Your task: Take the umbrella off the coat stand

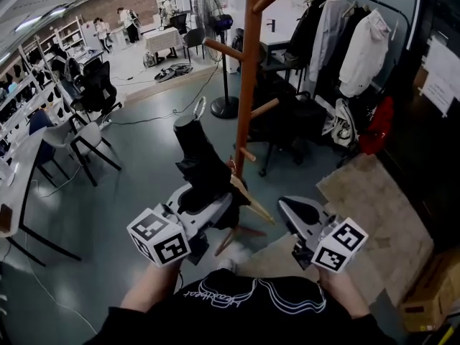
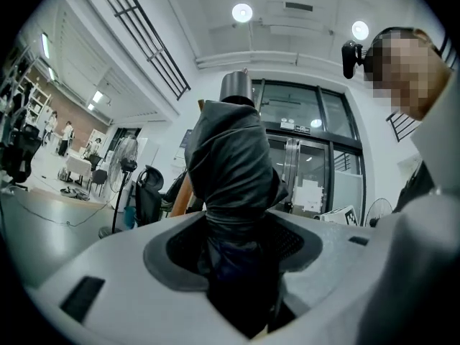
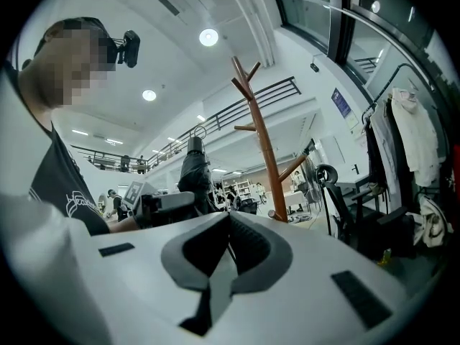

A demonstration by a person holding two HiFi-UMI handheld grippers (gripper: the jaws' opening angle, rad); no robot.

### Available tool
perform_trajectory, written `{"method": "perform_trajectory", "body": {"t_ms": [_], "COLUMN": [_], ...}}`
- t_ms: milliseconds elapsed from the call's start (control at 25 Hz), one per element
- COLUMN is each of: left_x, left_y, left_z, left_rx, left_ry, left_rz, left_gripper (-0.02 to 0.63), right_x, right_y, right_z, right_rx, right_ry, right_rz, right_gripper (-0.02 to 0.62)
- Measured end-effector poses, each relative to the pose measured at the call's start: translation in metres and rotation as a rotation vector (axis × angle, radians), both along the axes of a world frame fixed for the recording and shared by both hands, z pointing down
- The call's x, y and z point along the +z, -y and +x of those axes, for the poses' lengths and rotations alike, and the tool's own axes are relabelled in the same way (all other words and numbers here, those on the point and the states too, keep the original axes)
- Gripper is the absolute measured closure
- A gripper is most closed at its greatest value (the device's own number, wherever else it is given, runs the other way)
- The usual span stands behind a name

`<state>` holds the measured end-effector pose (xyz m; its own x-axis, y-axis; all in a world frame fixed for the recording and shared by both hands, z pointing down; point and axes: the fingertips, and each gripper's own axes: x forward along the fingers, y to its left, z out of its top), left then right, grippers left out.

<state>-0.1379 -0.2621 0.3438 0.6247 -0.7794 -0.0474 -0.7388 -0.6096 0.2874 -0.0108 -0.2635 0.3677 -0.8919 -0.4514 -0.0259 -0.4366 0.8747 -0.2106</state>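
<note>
- Umbrella (image 1: 195,153), folded and black, stands clamped in the left claw (image 1: 210,205), its long axis rising up and away from the jaws at a slight tilt.
- Coat stand (image 1: 248,85) rises just right of the umbrella in the head view; the right gripper view shows open space between them, with no peg seen touching the fabric.
- Right claw (image 1: 296,210), jaws pressed together on nothing, hangs beyond the pole, the farther hand.
- Lift-off looks done; the coming move likely means drawing the umbrella leftward, away from the pole.
</note>
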Motion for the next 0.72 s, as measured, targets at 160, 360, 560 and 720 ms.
{"method": "perform_trajectory", "body": {"t_ms": [160, 360, 560, 720], "left_x": [0.010, 0.025, 0.031, 0.035], "left_y": [-0.027, -0.055, -0.075, -0.086], "left_z": [0.025, 0.054, 0.067, 0.070], "left_rx": [0.025, 0.059, 0.082, 0.081], "left_ry": [-0.019, -0.025, -0.019, -0.019], "left_rz": [-0.024, -0.056, -0.061, -0.067], "left_gripper": [0.374, 0.374, 0.374, 0.374], "right_x": [-0.002, 0.003, 0.002, 0.003], "right_y": [-0.019, -0.039, -0.054, -0.062], "right_z": [0.015, 0.029, 0.036, 0.041], "right_rx": [-0.002, -0.006, -0.001, 0.004], "right_ry": [0.016, 0.023, 0.030, 0.033], "right_rz": [0.005, 0.000, 0.004, 0.003], "right_gripper": [0.592, 0.592, 0.592, 0.592]}}
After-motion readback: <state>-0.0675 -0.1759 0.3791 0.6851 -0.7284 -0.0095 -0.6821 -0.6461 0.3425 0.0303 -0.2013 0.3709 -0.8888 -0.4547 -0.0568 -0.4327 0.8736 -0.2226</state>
